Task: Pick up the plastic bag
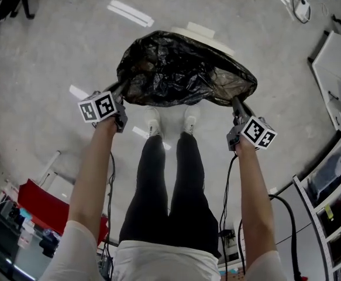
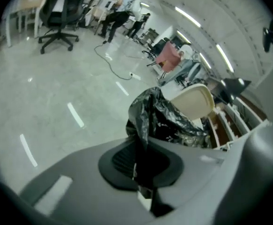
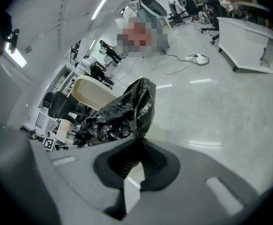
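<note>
A black plastic bag (image 1: 179,70) hangs stretched between my two grippers above the floor, in front of the person's feet. My left gripper (image 1: 121,88) is shut on the bag's left edge, and my right gripper (image 1: 236,101) is shut on its right edge. In the left gripper view the crinkled black bag (image 2: 159,118) runs down into the closed jaws of the left gripper (image 2: 140,144). The right gripper view shows the bag (image 3: 122,114) pinched the same way in the right gripper (image 3: 137,146). A cream-coloured round bin (image 1: 208,37) stands behind and under the bag, mostly hidden.
The floor is pale grey concrete. White shelving (image 1: 334,186) stands at the right, a red box (image 1: 41,206) at the lower left. A cable with a power strip (image 1: 302,7) lies at the far right. An office chair (image 2: 59,13) and people stand far off.
</note>
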Demonstrator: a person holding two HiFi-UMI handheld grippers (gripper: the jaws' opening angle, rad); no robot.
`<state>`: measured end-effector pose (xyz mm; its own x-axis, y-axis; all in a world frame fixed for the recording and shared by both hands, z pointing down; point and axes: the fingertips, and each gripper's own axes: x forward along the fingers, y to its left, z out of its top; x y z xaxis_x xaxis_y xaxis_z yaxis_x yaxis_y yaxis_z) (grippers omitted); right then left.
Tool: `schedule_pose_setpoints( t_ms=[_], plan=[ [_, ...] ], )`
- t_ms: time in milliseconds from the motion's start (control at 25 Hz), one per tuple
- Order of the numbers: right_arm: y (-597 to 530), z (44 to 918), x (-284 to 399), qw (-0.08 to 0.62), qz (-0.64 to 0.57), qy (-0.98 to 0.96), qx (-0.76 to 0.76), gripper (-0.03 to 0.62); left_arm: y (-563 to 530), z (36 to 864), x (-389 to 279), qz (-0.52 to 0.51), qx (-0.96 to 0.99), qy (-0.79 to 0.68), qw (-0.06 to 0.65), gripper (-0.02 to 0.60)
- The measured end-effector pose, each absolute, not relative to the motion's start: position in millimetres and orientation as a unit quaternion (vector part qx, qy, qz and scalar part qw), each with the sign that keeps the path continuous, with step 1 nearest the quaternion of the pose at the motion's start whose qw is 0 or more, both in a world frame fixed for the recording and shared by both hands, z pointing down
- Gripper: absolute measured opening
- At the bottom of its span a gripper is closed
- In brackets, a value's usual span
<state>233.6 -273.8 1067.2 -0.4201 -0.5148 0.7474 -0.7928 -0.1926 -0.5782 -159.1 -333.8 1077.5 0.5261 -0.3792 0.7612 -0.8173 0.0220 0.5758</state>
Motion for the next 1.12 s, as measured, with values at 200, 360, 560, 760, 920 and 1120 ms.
schedule_pose_setpoints(
  t_ms=[200,360,560,760,920,1120],
  plan=[
    [-254,980,219,0.112,0.546,-0.644,0.524,0.002,-315,987,-139,0.241,0.726,-0.429,0.481,0.006],
    [-245,916,203,0.118,0.528,-0.671,0.508,0.002,-298,924,-120,0.245,0.749,-0.411,0.459,0.006],
    [-226,844,188,0.141,0.507,-0.698,0.486,0.002,-268,856,-115,0.258,0.753,-0.412,0.443,0.006],
    [-209,787,191,0.143,0.495,-0.709,0.482,0.002,-241,796,-116,0.261,0.756,-0.419,0.431,0.006],
    [-196,745,197,0.137,0.485,-0.726,0.469,0.002,-226,747,-122,0.266,0.765,-0.427,0.402,0.006],
    [-174,694,192,0.146,0.451,-0.766,0.434,0.002,-196,694,-126,0.274,0.788,-0.414,0.365,0.006]
  ],
)
